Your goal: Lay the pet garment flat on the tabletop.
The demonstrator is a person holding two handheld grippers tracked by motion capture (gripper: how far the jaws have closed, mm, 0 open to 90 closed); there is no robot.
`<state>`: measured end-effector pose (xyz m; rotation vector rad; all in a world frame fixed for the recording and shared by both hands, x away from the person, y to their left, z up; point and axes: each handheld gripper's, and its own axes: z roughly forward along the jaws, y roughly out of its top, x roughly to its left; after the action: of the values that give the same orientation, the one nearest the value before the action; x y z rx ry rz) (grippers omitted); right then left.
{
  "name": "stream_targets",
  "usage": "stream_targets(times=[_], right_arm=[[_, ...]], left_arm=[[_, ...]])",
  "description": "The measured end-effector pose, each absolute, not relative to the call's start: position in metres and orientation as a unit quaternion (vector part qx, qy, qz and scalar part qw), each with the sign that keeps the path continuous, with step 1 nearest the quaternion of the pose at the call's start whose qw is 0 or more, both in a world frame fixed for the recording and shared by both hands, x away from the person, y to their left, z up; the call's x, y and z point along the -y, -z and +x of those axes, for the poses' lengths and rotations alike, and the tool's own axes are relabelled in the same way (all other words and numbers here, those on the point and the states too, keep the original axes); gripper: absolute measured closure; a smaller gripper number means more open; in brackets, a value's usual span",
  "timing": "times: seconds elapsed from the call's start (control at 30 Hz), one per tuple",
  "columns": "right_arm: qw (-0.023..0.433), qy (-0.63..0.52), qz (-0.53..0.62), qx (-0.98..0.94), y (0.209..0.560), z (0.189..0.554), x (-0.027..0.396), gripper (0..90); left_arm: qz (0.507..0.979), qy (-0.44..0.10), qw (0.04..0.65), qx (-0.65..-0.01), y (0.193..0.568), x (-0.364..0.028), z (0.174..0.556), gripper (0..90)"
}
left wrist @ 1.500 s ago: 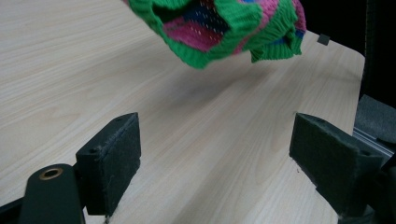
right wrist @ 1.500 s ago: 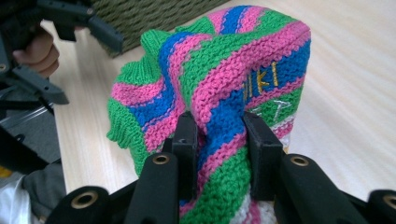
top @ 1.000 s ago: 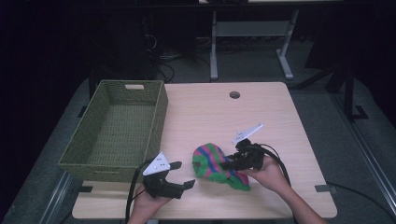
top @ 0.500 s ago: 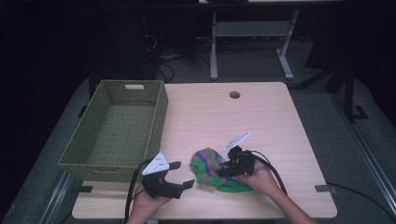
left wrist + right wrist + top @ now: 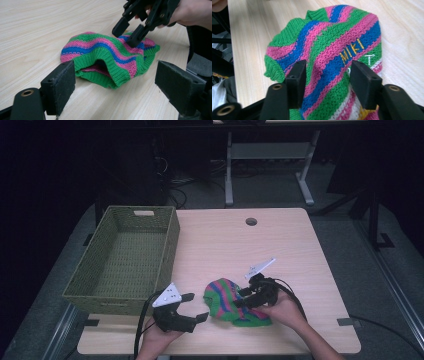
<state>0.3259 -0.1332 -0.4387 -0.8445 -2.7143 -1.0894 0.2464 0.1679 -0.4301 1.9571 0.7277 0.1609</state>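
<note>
A knit hat (image 5: 226,296) striped green, pink and blue lies on the wooden table (image 5: 280,245) near its front edge. In the right gripper view the hat (image 5: 332,47) carries yellow letters. My right gripper (image 5: 242,298) rests on top of the hat from the right. Its jaws have just been opening and stand apart, with the knit fabric lying loose between them (image 5: 328,75). My left gripper (image 5: 197,306) is open just left of the hat. In the left gripper view the hat's opening (image 5: 100,66) faces it and the right gripper (image 5: 126,35) touches the hat's top.
A green woven basket (image 5: 170,240) stands at the table's left side, with nothing seen in it. A round cable hole (image 5: 251,221) sits near the far edge. Bare tabletop stretches behind and to the right of the hat.
The right gripper's jaws have spread apart, and the hat has sunk from a bunched heap to lie flatter on the table. The left gripper has stayed put.
</note>
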Motion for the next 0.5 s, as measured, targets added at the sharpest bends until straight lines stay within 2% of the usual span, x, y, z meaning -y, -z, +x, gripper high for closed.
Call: stream_targets(times=[0.27,0.43,0.5], right_arm=[[0.032,0.389,-0.244,0.888,0.415,0.315,0.132,44.5],[0.06,0.395,-0.213,0.892,0.41,0.306,0.123,45.8],[0.058,0.39,-0.203,0.896,0.411,0.302,0.118,46.9]], left_arm=[[0.809,-0.068,0.499,-0.303,0.43,-0.168,0.247,16.2],[0.809,-0.07,0.5,-0.302,0.43,-0.168,0.246,16.2],[0.809,-0.07,0.499,-0.302,0.43,-0.168,0.246,16.2]])
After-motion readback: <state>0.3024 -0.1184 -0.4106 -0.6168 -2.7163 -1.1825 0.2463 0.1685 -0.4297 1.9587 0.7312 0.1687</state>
